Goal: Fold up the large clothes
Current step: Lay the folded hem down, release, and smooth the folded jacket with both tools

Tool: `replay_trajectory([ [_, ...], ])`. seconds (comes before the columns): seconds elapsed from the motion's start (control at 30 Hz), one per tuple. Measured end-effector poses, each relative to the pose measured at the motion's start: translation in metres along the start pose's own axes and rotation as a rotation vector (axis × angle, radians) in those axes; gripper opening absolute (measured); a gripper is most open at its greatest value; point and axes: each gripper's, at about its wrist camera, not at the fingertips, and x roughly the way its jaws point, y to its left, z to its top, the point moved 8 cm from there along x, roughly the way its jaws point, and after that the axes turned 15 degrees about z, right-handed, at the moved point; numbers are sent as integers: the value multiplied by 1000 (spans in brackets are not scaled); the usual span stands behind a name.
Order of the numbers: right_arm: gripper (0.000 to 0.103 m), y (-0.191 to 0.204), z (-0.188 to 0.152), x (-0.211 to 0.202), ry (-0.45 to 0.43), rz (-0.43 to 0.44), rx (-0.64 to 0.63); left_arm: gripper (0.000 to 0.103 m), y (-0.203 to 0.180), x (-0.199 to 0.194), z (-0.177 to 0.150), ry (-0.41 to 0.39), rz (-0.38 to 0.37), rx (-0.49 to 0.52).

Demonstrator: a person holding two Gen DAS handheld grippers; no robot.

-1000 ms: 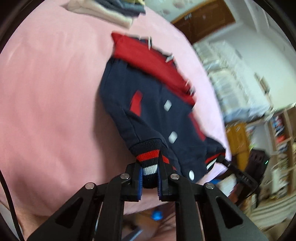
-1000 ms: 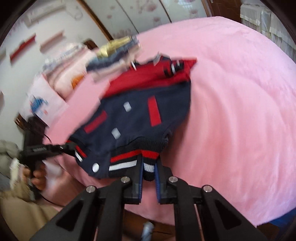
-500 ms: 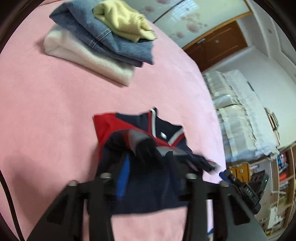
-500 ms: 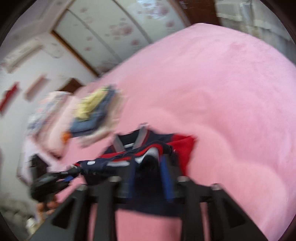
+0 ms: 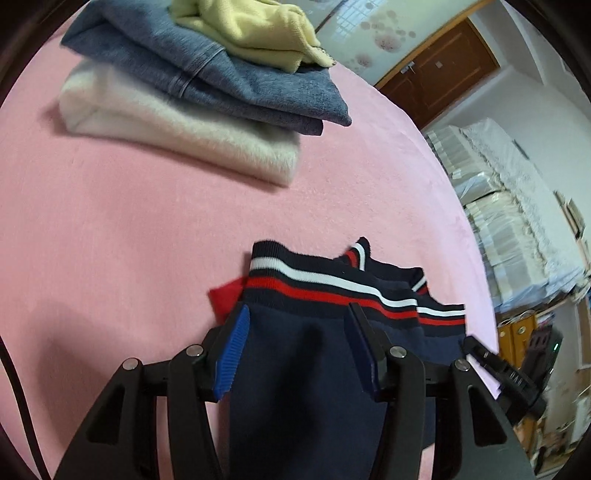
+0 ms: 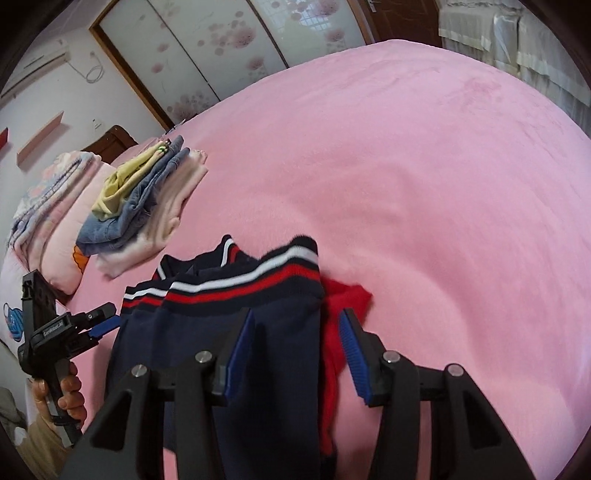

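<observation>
Pink bed (image 6: 424, 166) | jacket (image 6: 258, 332) hem near folded stack (image 6: 140, 206) | right side free

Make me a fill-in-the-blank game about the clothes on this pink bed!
1. The navy jacket has a striped hem in white, navy and ____.
2. On the folded pile, the yellow garment lies on ____ of the blue denim one.
3. The cream sweater sits at the ____ of that pile.
4. The bed cover is ____.

Missing words: red; top; bottom; pink
</observation>
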Motion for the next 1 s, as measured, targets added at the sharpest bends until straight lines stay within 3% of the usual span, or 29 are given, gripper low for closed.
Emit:
replay_trajectory([
  [0.03,48,-1,3,5,1,-6,-5,51,-1,3,1,-5,12,18],
  [0.1,47,-2,6,15,7,-16,-11,41,-1,7,4,-21,40,44],
  [0.13,46,-3,6,20,17,-14,-10,17,1,9,5,-23,60,53],
  [0.17,31,-3,5,25,27,-14,-11,0,3,12,5,-11,59,58],
  [0.2,18,-2,3,28,33,-18,-21,0,3,13,5,2,50,50],
  [0.27,12,1,1,27,31,-48,-59,0,3,6,8,-40,81,58],
  [0.4,11,16,14,1,-69,-65,-122,0,-15,-18,16,-159,116,119],
  [0.47,11,18,22,-7,-114,-76,-142,0,-22,-20,22,-211,189,164],
  [0.63,12,-23,8,35,2,-176,-76,0,2,36,17,-92,374,157],
  [0.7,16,-31,5,39,-2,-156,-26,0,8,37,18,-93,375,135],
  [0.8,30,-24,8,23,-11,-141,-3,0,14,24,22,-102,380,110],
  [0.93,31,2,2,-13,-48,-154,-72,3,12,-11,21,-164,391,80],
  [1.0,31,21,-8,-23,-65,-127,-102,4,-1,-32,13,-198,330,67],
])
